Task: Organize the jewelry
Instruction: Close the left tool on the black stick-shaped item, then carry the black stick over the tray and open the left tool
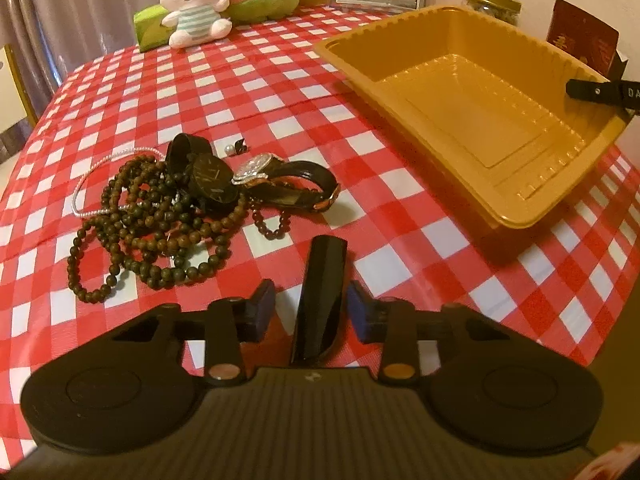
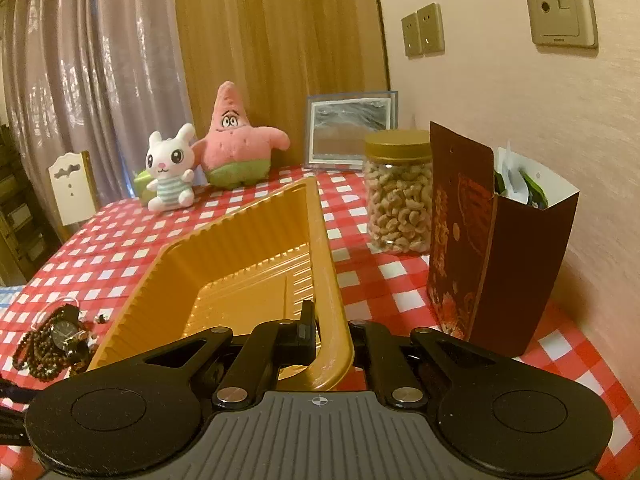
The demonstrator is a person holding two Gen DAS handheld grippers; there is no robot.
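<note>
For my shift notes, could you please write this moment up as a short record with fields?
surface: table with red and white checked cloth
tray: yellow tray, empty, its near side tilted up
right gripper: shut on the tray rim
left gripper: open around a black hair clip, pads not touching it
jewelry pile: bead strings, black watch, sparkly watch, all on the cloth left of the tray
background: rabbit toy, jar of cashews
</note>
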